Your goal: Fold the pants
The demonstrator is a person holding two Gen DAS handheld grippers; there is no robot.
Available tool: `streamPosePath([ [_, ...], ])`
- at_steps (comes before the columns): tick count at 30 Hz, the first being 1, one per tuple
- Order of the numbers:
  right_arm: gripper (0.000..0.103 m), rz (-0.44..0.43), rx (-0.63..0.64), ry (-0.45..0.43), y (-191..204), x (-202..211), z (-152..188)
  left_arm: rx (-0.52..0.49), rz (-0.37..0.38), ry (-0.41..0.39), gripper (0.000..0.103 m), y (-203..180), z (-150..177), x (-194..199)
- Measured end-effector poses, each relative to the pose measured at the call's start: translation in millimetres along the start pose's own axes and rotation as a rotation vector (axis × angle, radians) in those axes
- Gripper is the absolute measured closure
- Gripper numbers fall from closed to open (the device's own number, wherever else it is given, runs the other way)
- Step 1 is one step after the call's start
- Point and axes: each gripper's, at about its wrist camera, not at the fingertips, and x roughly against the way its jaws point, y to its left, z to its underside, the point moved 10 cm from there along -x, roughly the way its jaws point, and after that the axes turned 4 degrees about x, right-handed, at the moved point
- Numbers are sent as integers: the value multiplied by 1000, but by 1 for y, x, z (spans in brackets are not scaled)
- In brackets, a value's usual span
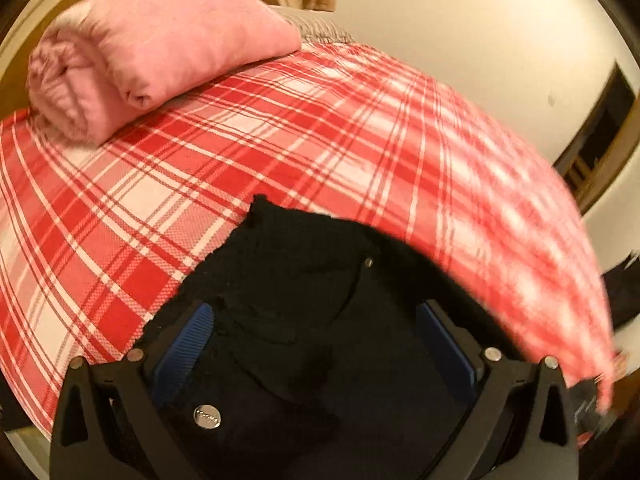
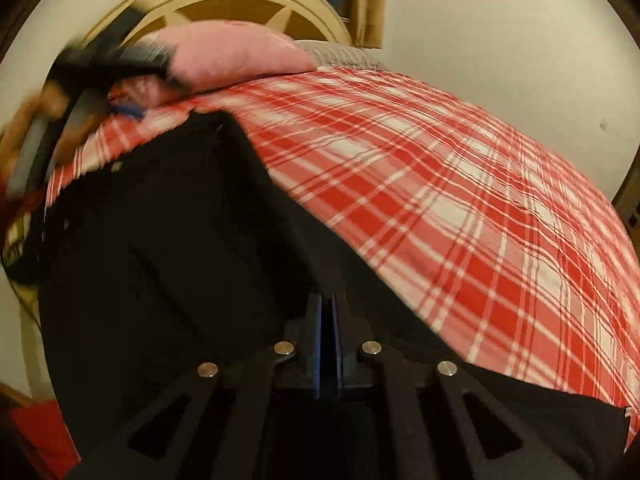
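Observation:
Black pants (image 1: 304, 280) lie on a bed with a red-and-white plaid sheet (image 1: 280, 140). In the left wrist view my left gripper (image 1: 316, 344) is open, its blue pads (image 1: 188, 344) wide apart on either side of the waistband with its metal button (image 1: 207, 417). In the right wrist view my right gripper (image 2: 329, 320) is shut on a fold of the black pants (image 2: 168, 232), blue pads pressed together. The left gripper (image 2: 120, 80) shows blurred at the upper left of that view, over the pants' far end.
A rolled pink blanket (image 1: 152, 52) lies at the head of the bed, against a cream headboard (image 2: 240, 4). The plaid sheet (image 2: 460, 200) stretches to the right. A white wall (image 1: 480, 40) runs beside the bed.

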Motion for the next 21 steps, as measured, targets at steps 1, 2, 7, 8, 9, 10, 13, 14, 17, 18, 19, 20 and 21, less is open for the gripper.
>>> streamPosePath([
  [1,98,10,13,1,5,-2,4,26,17,5,0,-2,-4,1],
  [2,98,11,18,6,12,-4,10,37,28,7,0,-5,-5,1],
  [7,99,30,48,-10,27,-8,21,16,32,66,0,-33,-11,-20],
  [8,99,30,47,-16,26,-6,20,2,14,97,0,-37,-9,-30],
  [9,99,27,38,-24,25,-3,20,-11,0,135,0,-43,-7,-43],
  [10,99,21,25,-30,23,-1,20,-18,-7,164,0,-46,-4,-52],
  [13,99,8,-3,-33,20,2,19,-17,-66,230,10,-49,4,-80],
  [14,99,-2,-20,-34,18,3,18,-13,-67,238,26,-49,8,-82],
  [17,100,-18,-68,-53,10,11,11,32,-31,273,54,-47,16,-87],
  [18,100,-20,-79,-62,8,15,8,38,-26,250,58,-44,14,-82],
  [19,100,-19,-88,-72,6,21,4,40,-12,235,67,-43,13,-76],
  [20,100,-15,-95,-86,5,28,0,44,14,222,77,-42,12,-70],
  [21,100,-9,-96,-98,4,36,-4,52,46,212,81,-42,10,-64],
])
